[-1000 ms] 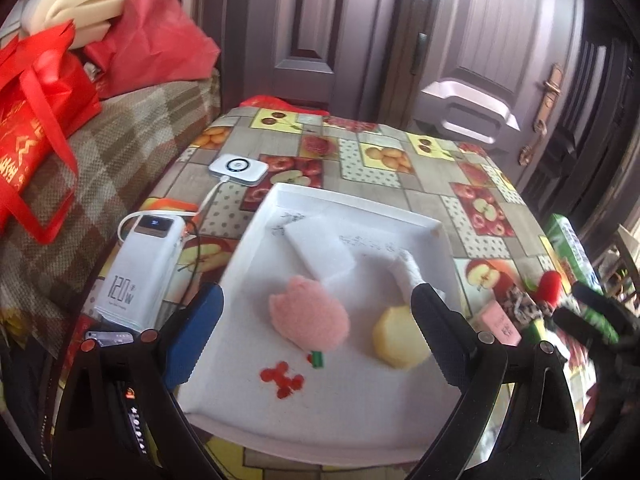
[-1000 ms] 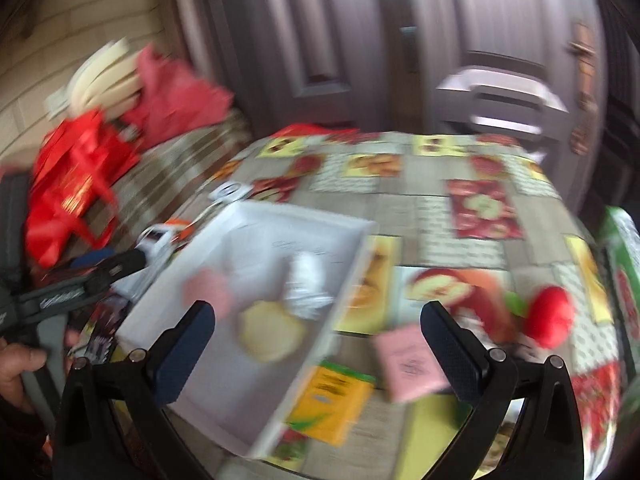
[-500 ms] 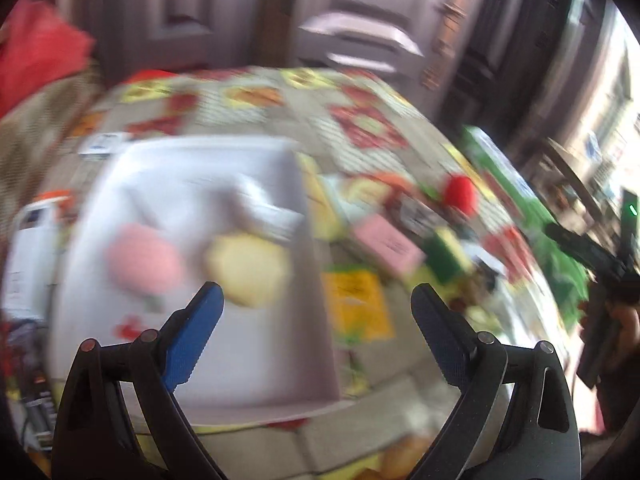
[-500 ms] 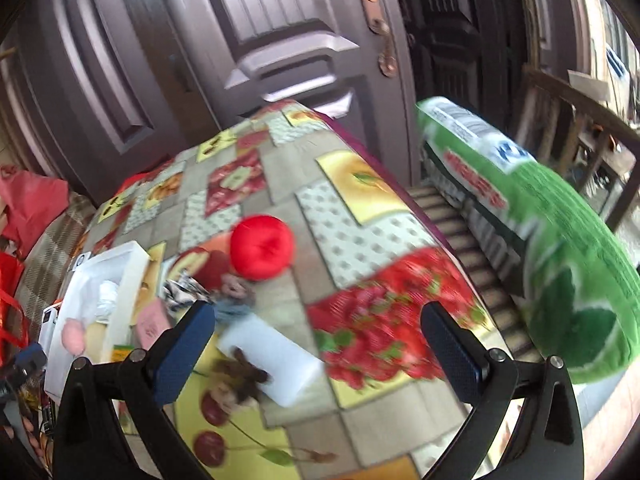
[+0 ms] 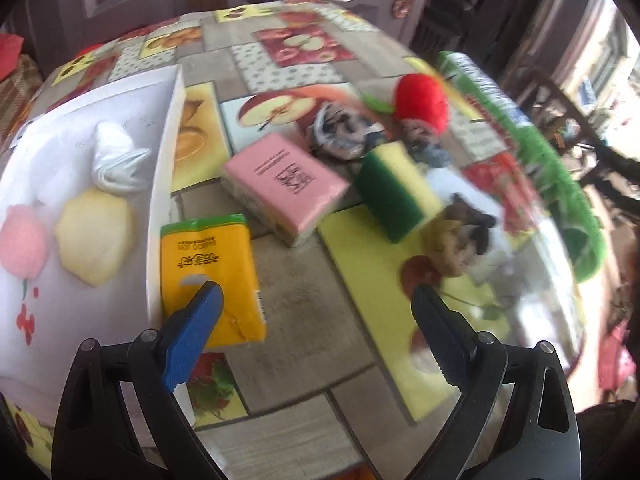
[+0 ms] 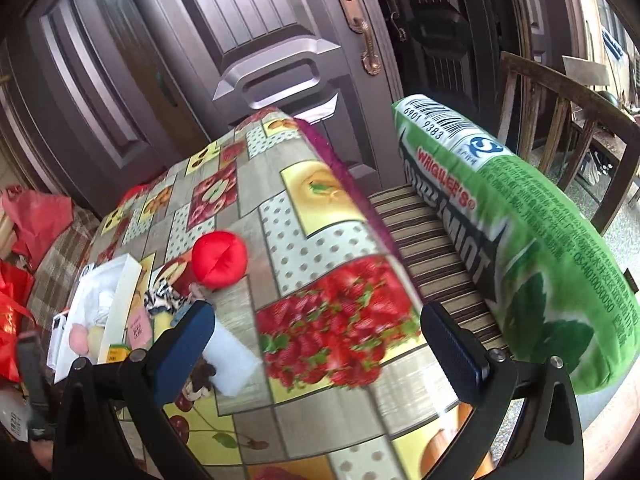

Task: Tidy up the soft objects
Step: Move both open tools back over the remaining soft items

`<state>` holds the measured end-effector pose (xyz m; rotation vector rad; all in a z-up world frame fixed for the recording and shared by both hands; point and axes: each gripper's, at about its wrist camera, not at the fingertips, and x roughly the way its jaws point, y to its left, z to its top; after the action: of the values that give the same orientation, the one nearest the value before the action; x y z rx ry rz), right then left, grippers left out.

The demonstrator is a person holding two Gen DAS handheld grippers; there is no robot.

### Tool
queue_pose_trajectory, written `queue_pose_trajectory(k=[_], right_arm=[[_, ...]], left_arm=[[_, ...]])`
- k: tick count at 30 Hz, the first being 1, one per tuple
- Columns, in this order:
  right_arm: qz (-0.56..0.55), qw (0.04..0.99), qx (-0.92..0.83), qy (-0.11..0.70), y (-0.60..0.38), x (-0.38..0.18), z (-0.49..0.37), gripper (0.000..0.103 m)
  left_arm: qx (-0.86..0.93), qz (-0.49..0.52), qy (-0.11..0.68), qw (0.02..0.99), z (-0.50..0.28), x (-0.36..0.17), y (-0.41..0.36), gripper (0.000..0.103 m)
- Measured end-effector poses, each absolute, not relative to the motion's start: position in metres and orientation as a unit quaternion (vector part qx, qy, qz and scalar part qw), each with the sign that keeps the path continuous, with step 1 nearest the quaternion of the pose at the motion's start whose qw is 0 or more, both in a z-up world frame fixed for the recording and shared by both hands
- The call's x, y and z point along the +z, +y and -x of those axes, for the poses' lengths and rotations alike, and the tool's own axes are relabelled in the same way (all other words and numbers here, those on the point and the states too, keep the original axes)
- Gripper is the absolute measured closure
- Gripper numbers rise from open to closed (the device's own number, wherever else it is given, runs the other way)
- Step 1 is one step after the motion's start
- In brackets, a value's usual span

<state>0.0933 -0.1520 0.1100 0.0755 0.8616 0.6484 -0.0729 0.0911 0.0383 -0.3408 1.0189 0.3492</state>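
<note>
My left gripper (image 5: 316, 308) is open above the table, empty, just right of a yellow tissue pack (image 5: 210, 264). Beyond it lie a pink tissue pack (image 5: 284, 184), a green-and-yellow sponge (image 5: 394, 192), a red plush ball (image 5: 422, 100) and small plush toys (image 5: 460, 236). The white tray (image 5: 160, 184) at left holds a pink puff (image 5: 22, 240), a yellow sponge (image 5: 94, 236) and a white soft piece (image 5: 114, 160). My right gripper (image 6: 318, 332) is open and empty over the table's right side, with the red plush ball (image 6: 219, 258) to its left.
A big green Wrigley's pillow (image 6: 520, 232) rests on a striped seat (image 6: 432, 248) right of the table. A wooden chair (image 6: 560, 120) stands behind it. Dark doors (image 6: 260, 52) close off the far side. A red bag (image 6: 12, 308) lies far left.
The left gripper has swung right, from over the tray to the loose items beside it. The right gripper has turned right toward the table edge and the green pillow.
</note>
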Motion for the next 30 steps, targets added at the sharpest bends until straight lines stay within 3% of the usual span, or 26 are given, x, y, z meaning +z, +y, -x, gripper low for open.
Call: queue_pose_trajectory(k=[6,14,21,30], right_arm=[[-0.034,0.854,0.318,0.411,-0.162,0.109,-0.110,0.000],[-0.036,0.839,0.347,0.418,-0.157,0.103,-0.125,0.000],[-0.035,0.827,0.368,0.424,-0.150,0.097,-0.128,0.000],[-0.043,0.831,0.358,0.424,-0.163,0.099,-0.133,0.000]], left_arm=[[0.188,0.162,0.485,0.839,0.065,0.035,0.087,0.007],[0.100,0.252,0.496,0.825,0.072,0.032,0.053,0.007],[0.195,0.210,0.419,0.861,0.102,0.079,0.077,0.007],[0.216,0.119,0.458,0.854,0.057,0.068,0.110,0.007]])
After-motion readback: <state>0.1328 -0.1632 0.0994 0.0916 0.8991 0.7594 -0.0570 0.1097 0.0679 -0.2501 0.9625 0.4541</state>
